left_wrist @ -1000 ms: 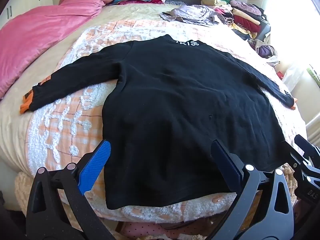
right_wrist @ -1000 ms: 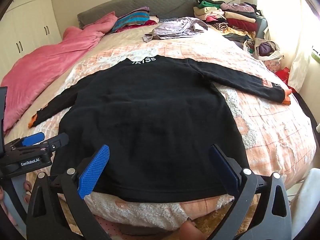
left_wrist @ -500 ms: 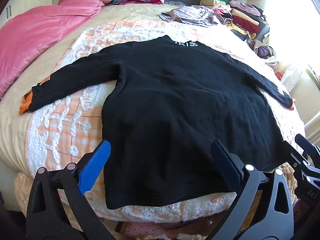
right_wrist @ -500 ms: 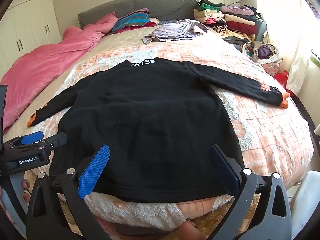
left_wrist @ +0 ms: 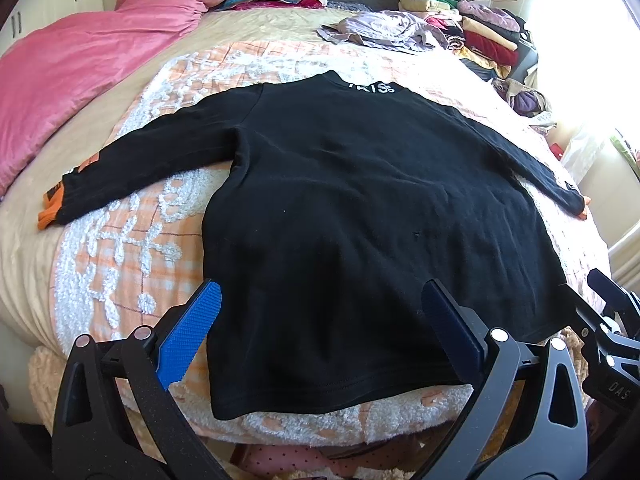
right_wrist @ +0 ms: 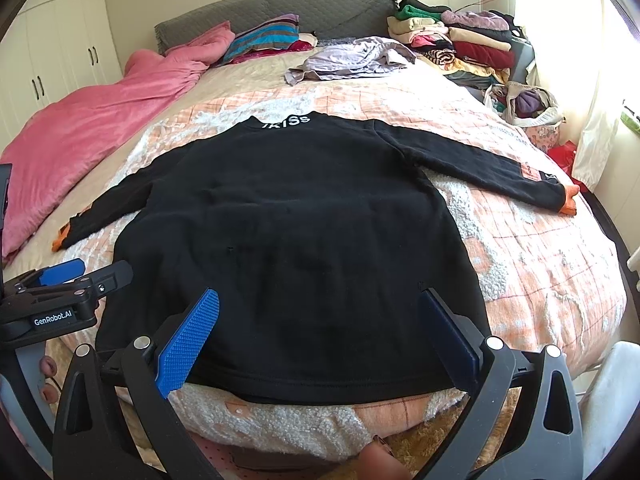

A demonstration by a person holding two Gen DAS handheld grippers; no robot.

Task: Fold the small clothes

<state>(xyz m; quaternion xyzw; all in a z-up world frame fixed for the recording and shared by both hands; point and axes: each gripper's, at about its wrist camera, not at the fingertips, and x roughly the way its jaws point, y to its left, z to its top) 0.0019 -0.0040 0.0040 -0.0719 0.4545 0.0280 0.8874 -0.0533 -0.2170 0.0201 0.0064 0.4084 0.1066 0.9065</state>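
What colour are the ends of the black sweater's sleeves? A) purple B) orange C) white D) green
B: the black sweater lies spread flat on the bed, and both sleeve cuffs end in orange, one at the right cuff and one at the left cuff.
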